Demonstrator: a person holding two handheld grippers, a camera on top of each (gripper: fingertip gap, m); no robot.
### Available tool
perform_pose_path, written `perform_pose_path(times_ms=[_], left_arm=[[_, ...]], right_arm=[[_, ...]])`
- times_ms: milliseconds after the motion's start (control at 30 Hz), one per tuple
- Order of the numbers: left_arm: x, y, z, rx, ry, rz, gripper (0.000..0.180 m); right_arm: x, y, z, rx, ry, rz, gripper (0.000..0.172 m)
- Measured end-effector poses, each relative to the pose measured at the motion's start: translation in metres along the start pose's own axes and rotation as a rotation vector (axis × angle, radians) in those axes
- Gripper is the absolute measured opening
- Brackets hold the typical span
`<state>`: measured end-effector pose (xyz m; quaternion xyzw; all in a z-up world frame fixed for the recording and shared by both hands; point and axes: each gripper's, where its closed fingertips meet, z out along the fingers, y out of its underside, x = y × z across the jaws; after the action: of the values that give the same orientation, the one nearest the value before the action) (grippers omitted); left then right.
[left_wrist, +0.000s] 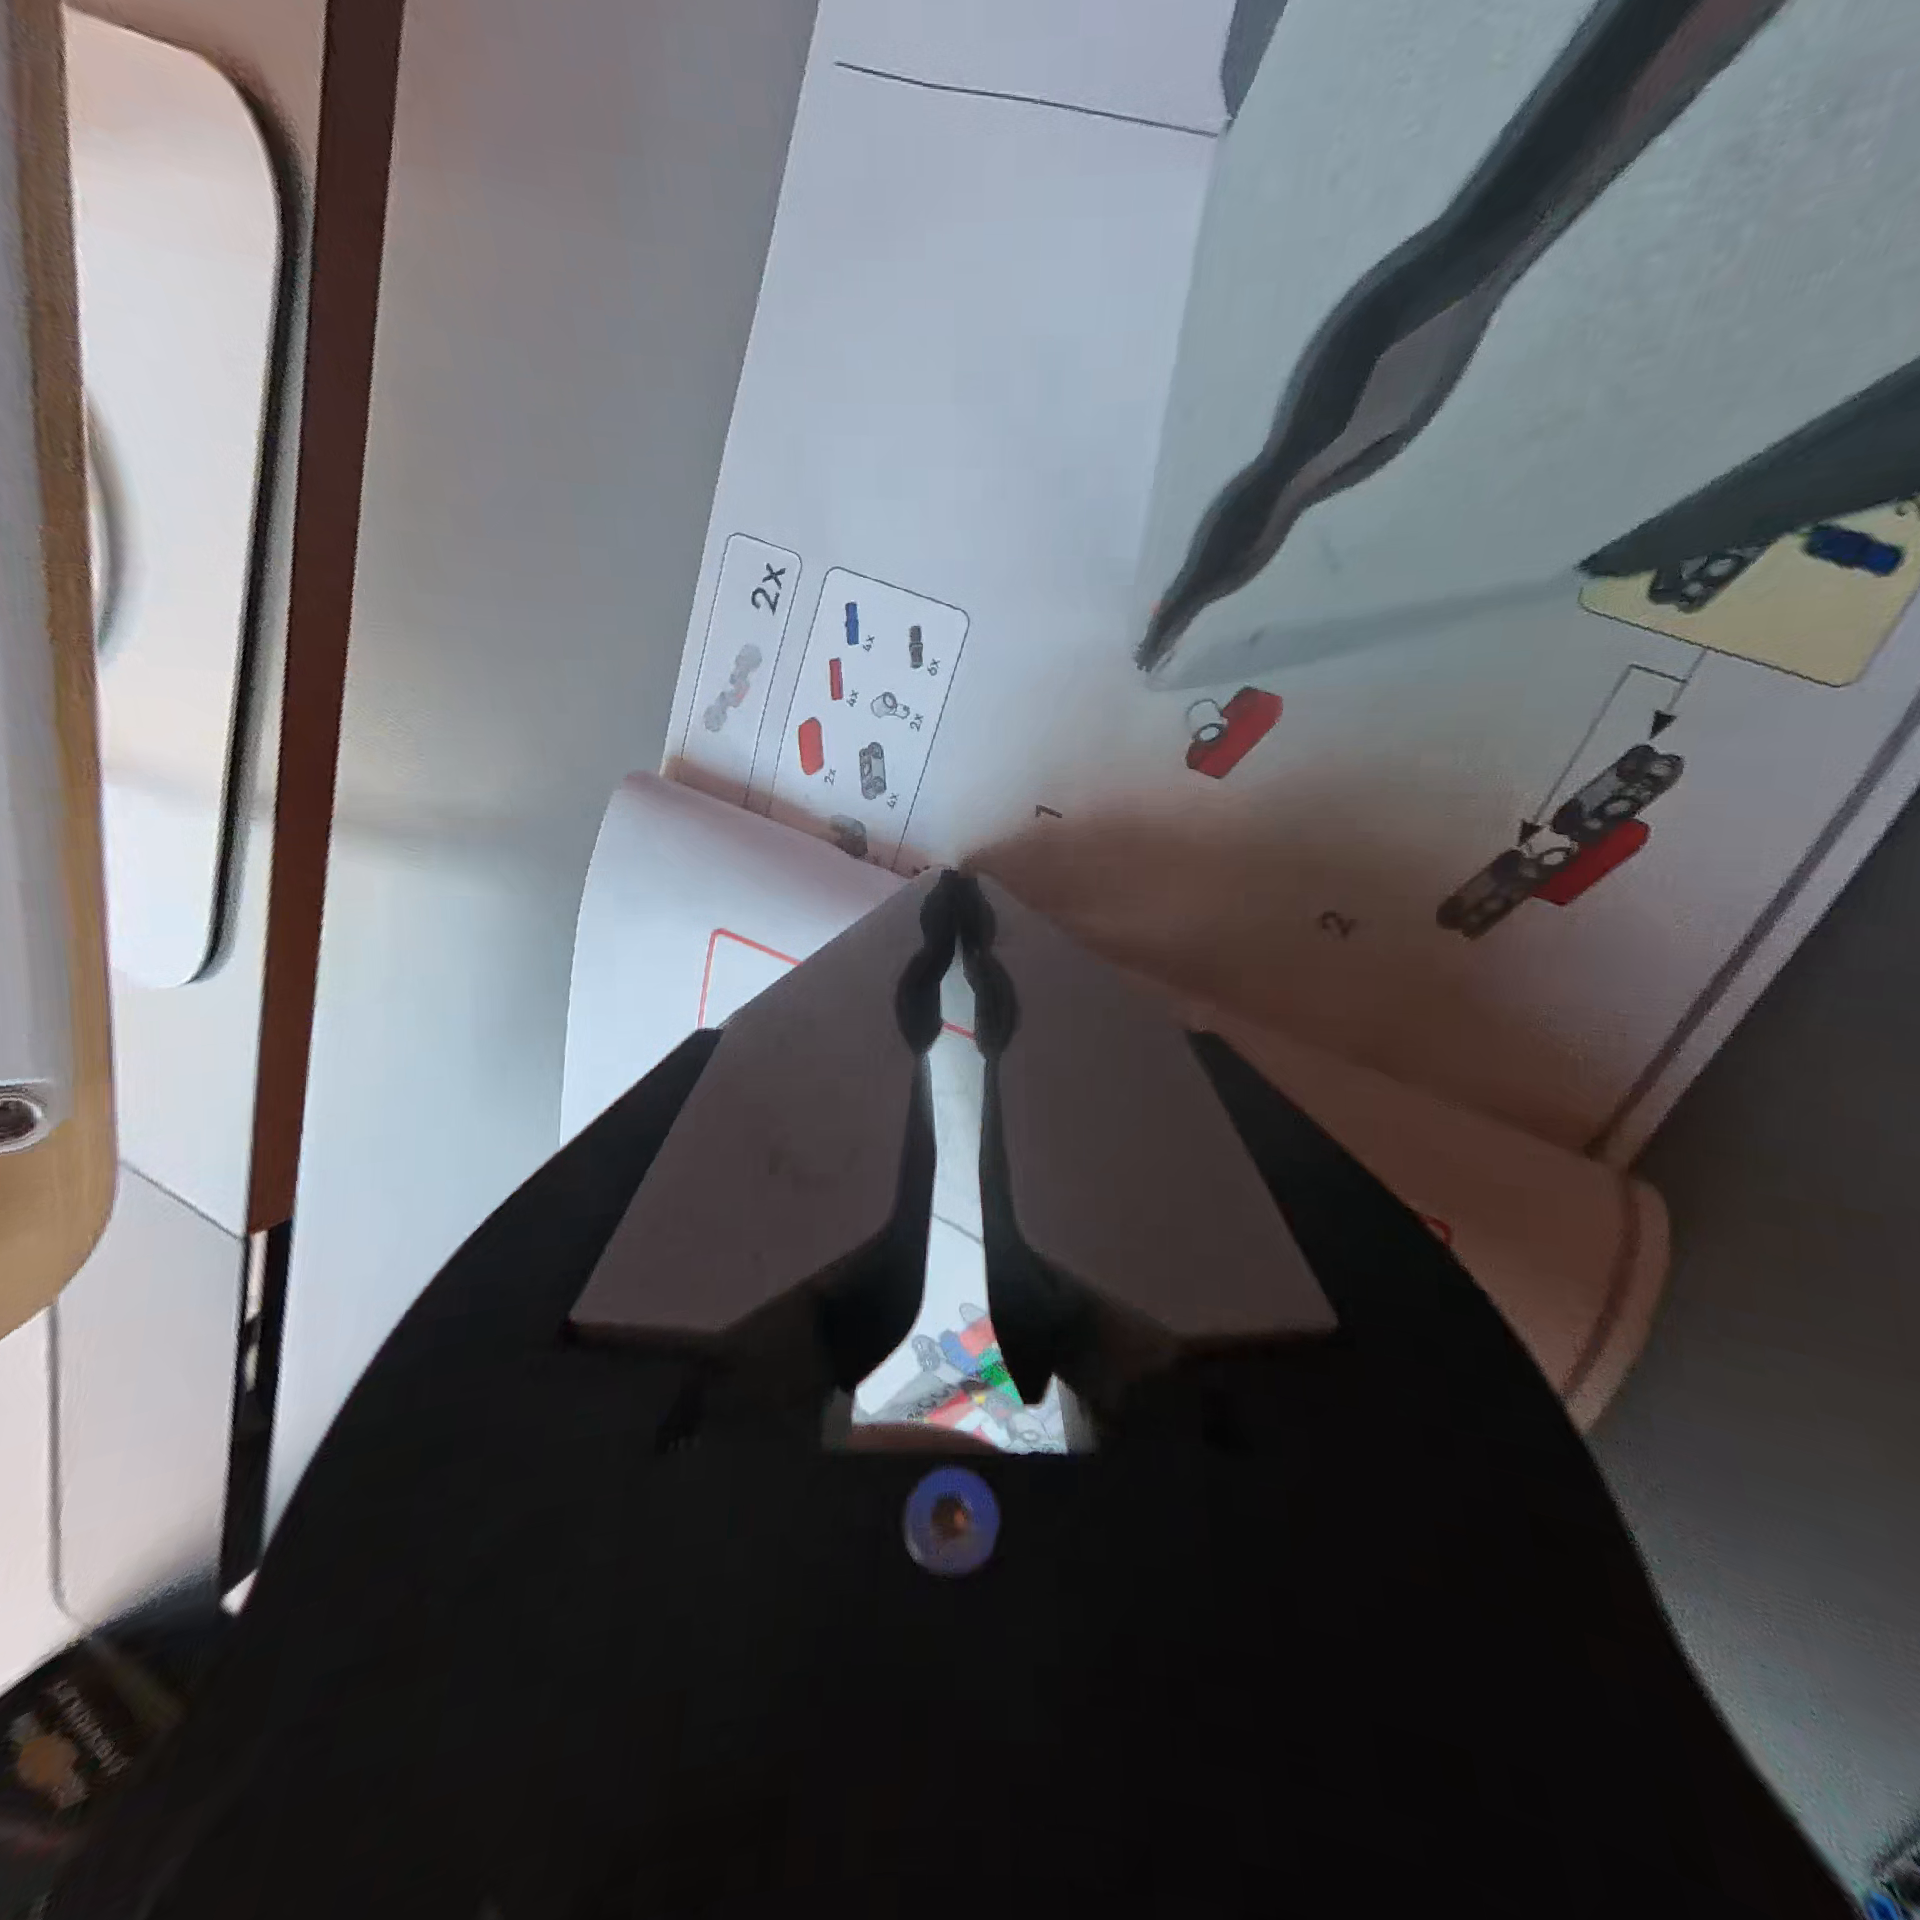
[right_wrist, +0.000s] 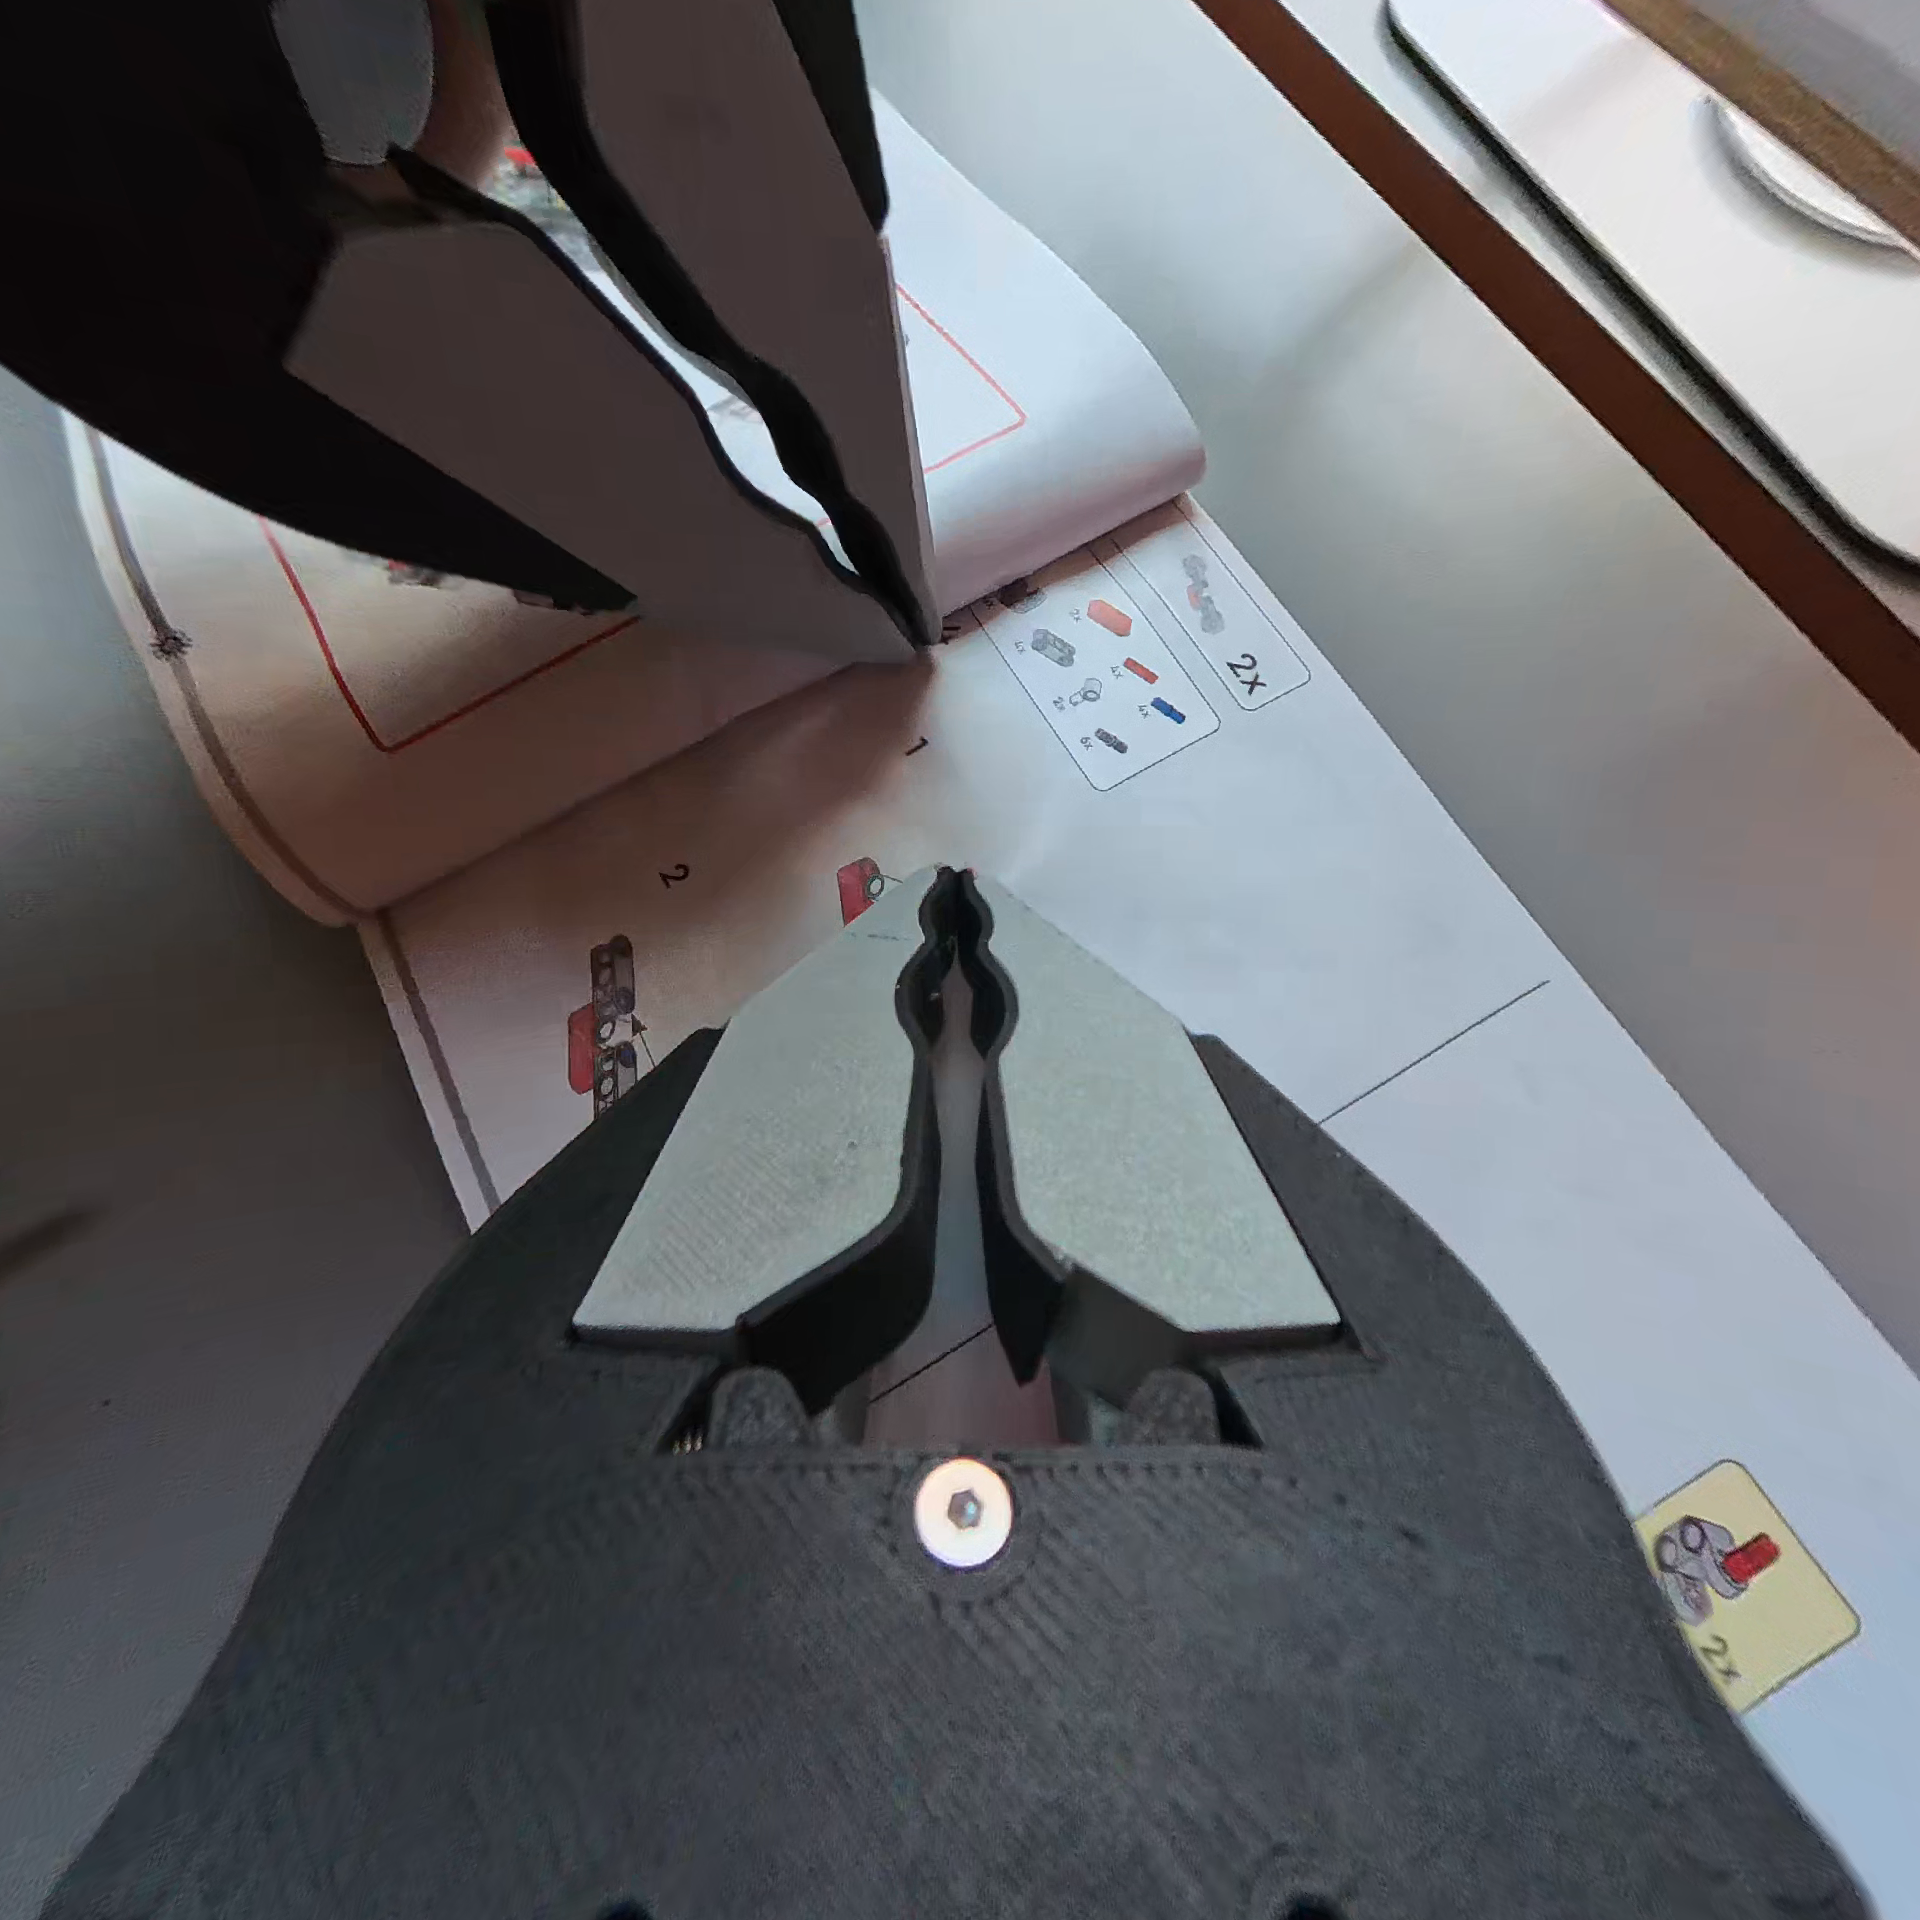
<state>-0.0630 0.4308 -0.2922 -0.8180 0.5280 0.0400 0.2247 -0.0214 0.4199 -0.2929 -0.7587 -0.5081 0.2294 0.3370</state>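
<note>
An open instruction booklet lies on a grey table; its pages bear printed pictures of small red, grey and blue parts. The left page bulges up from the fold. My left gripper is shut, with its tips set on the fold where the two pages meet. It also shows in the right wrist view. My right gripper is shut, with its tips just over the right page beside a printed red part. It also shows in the left wrist view. I see nothing between either pair of pads.
A brown strip borders the grey table, with a white rounded slab beyond it. In the left wrist view a wooden edge and a white bar stand at far left. Some 5 cm of space lies between my two pairs of fingers.
</note>
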Motion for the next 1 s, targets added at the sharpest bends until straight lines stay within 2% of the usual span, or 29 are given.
perform_pose_path(times_ms=[67, 167, 300, 467, 533, 767, 1000], left_arm=[[0.000, 0.001, -0.001, 0.033, 0.032, -0.037, 0.000], [-0.001, 0.001, -0.001, 0.090, 0.007, -0.059, 0.000], [-0.003, -0.001, -0.001, 0.168, -0.057, -0.073, 0.000], [-0.026, -0.011, 0.011, 0.126, -0.222, -0.005, 0.000], [-0.037, -0.009, 0.015, 0.060, -0.274, 0.009, 0.000], [-0.034, 0.000, 0.007, 0.111, -0.309, -0.009, 0.000], [-0.031, 0.004, 0.003, 0.208, -0.252, -0.075, 0.000]], right_arm=[[0.000, 0.000, 0.000, 0.001, -0.042, 0.049, 0.000], [0.000, 0.000, 0.000, 0.003, -0.087, 0.102, 0.000], [0.000, 0.001, 0.000, 0.003, -0.038, 0.045, 0.000], [0.000, 0.001, 0.000, 0.004, -0.033, 0.041, 0.000], [0.001, 0.001, 0.000, 0.004, -0.025, 0.034, 0.000], [0.003, 0.001, 0.000, 0.004, 0.002, 0.030, 0.000], [0.005, 0.001, 0.001, 0.004, 0.011, 0.038, 0.000]])
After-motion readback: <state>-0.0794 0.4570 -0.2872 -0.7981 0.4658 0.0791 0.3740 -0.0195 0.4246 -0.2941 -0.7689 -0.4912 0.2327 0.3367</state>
